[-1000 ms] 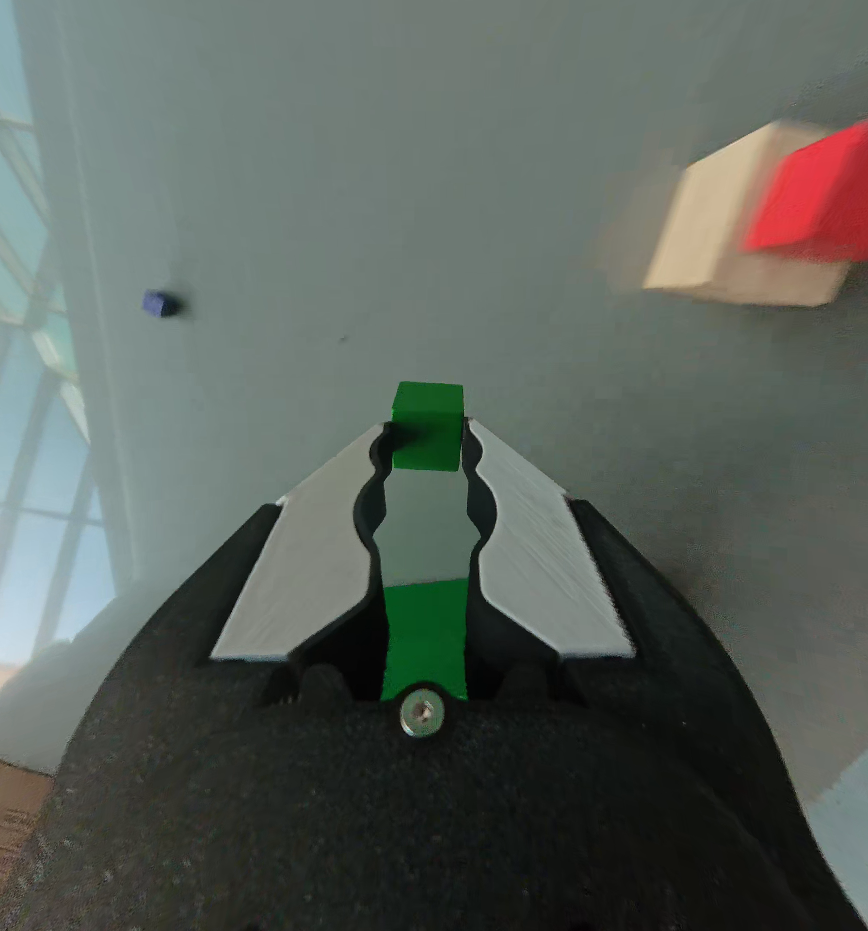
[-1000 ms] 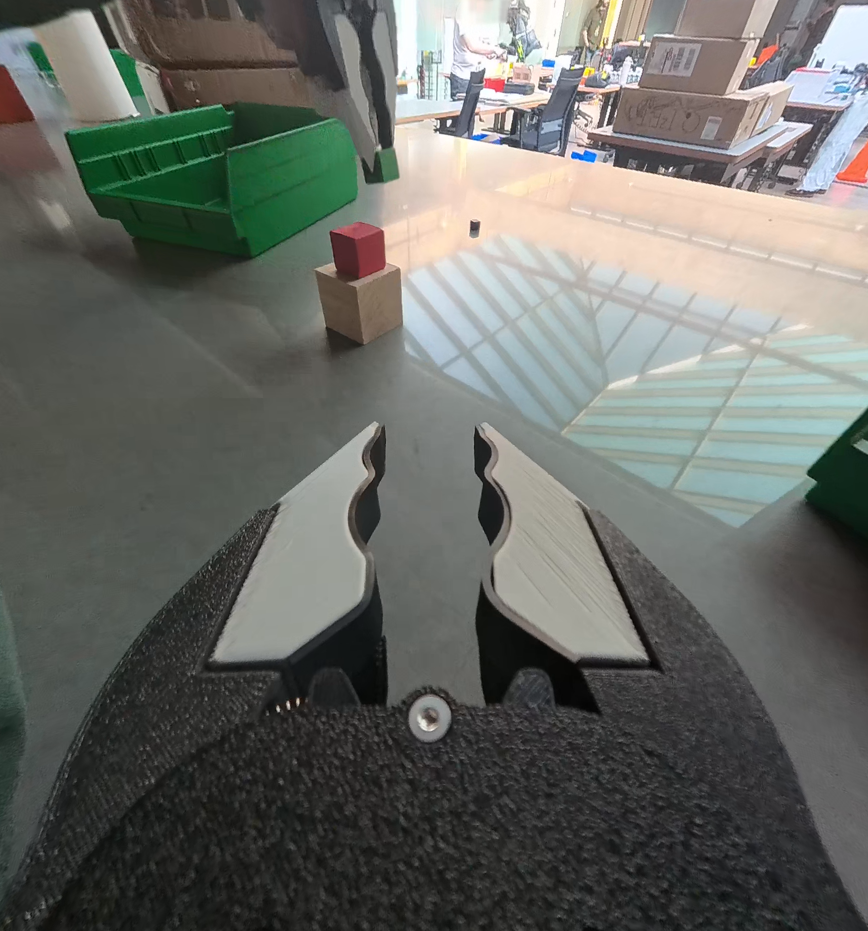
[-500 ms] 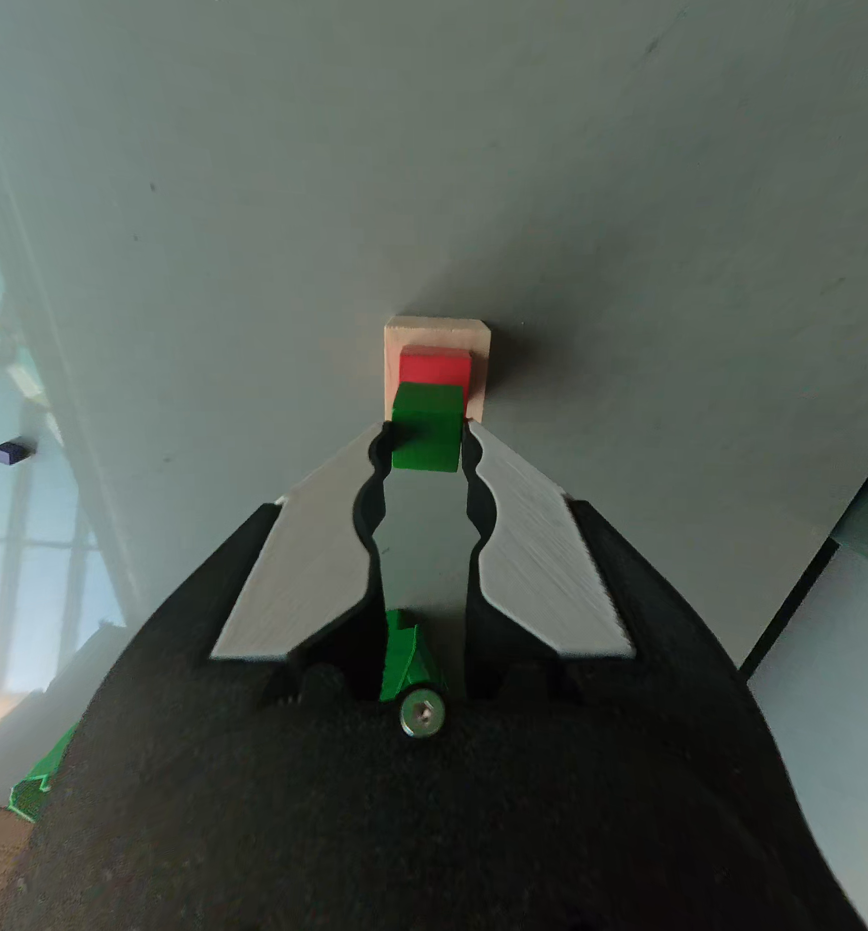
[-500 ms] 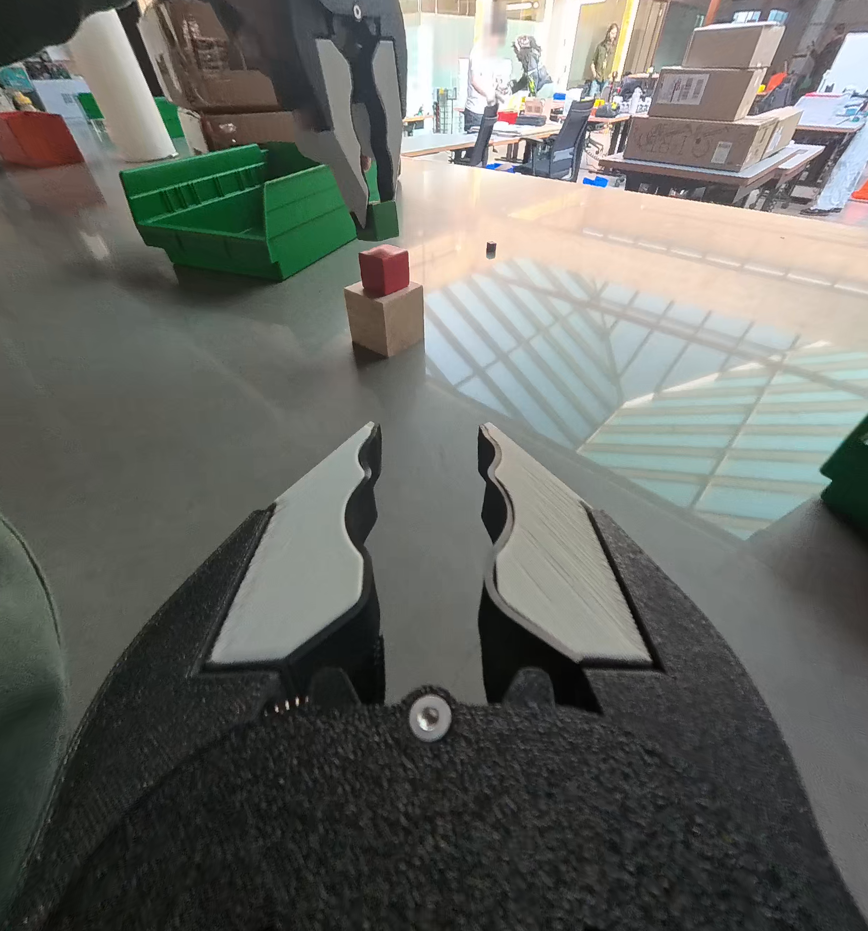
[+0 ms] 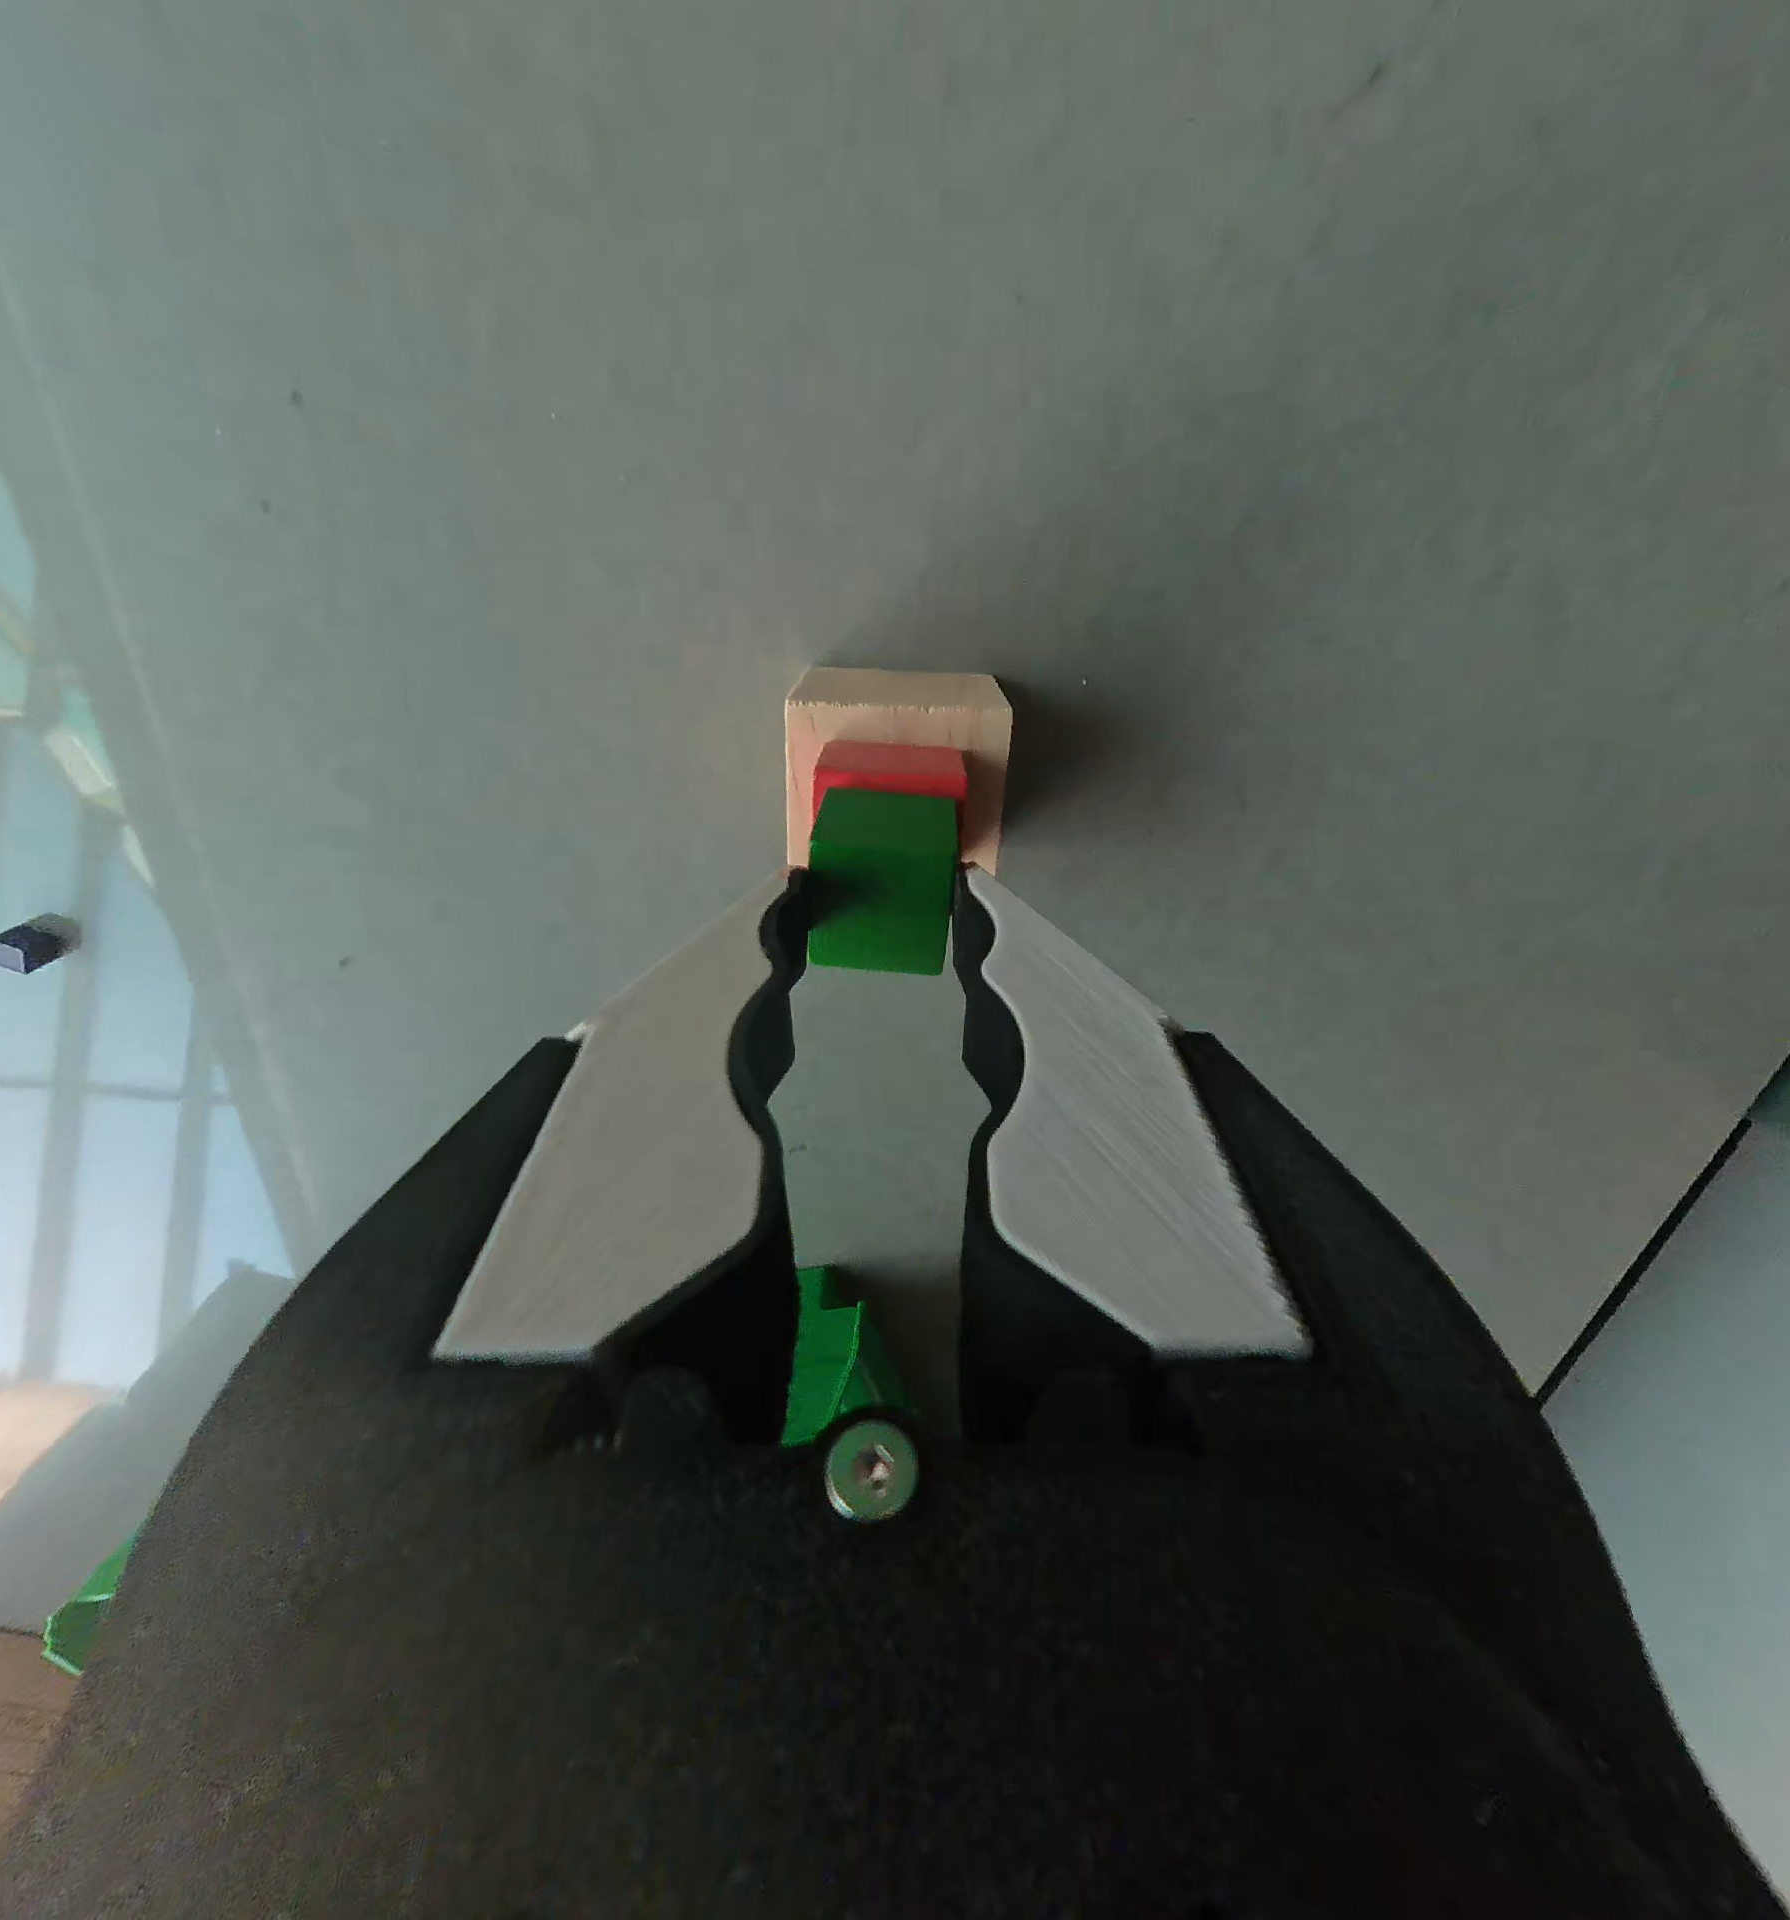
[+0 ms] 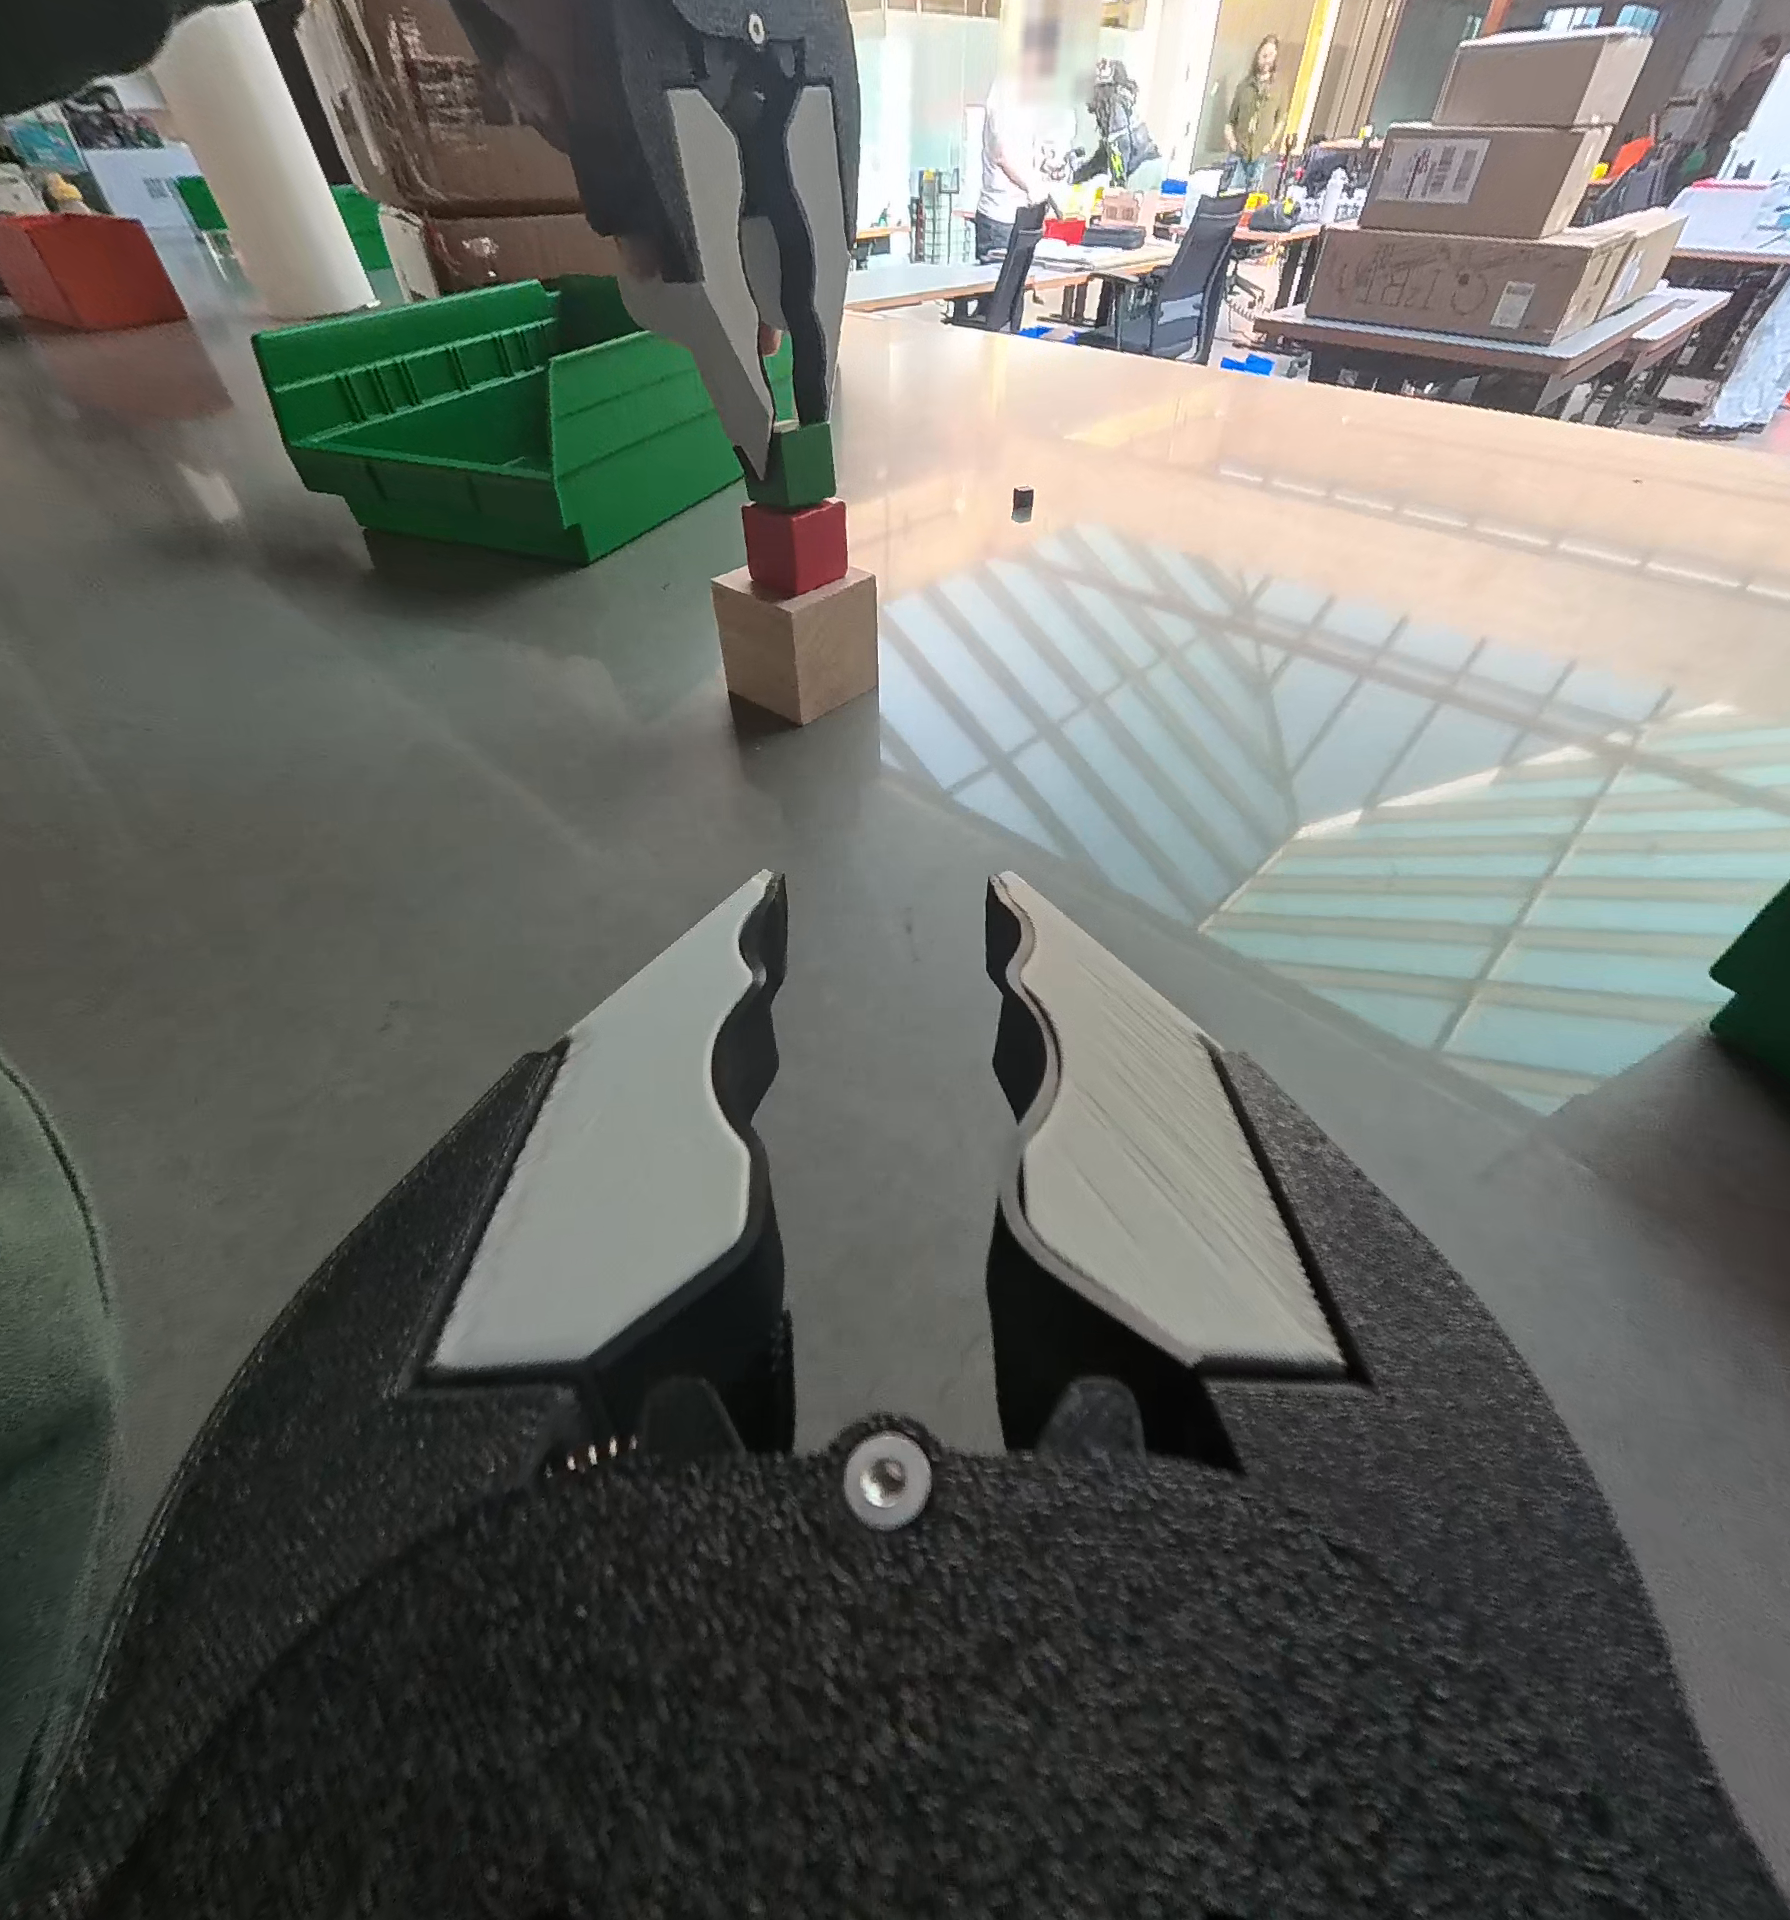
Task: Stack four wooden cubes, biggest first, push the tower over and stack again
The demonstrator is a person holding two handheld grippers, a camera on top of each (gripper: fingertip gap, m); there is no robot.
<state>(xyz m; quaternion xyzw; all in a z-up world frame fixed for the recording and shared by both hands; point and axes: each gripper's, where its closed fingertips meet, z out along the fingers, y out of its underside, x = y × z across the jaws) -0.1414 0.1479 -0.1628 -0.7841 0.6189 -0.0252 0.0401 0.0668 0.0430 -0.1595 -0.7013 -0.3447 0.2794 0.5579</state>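
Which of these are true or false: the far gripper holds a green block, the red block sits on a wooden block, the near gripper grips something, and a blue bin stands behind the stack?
1. The left gripper holds a green block. True.
2. The red block sits on the wooden block. True.
3. The right gripper grips something. False: it is open and empty above the table.
4. A blue bin stands behind the stack. False: the bin is green.
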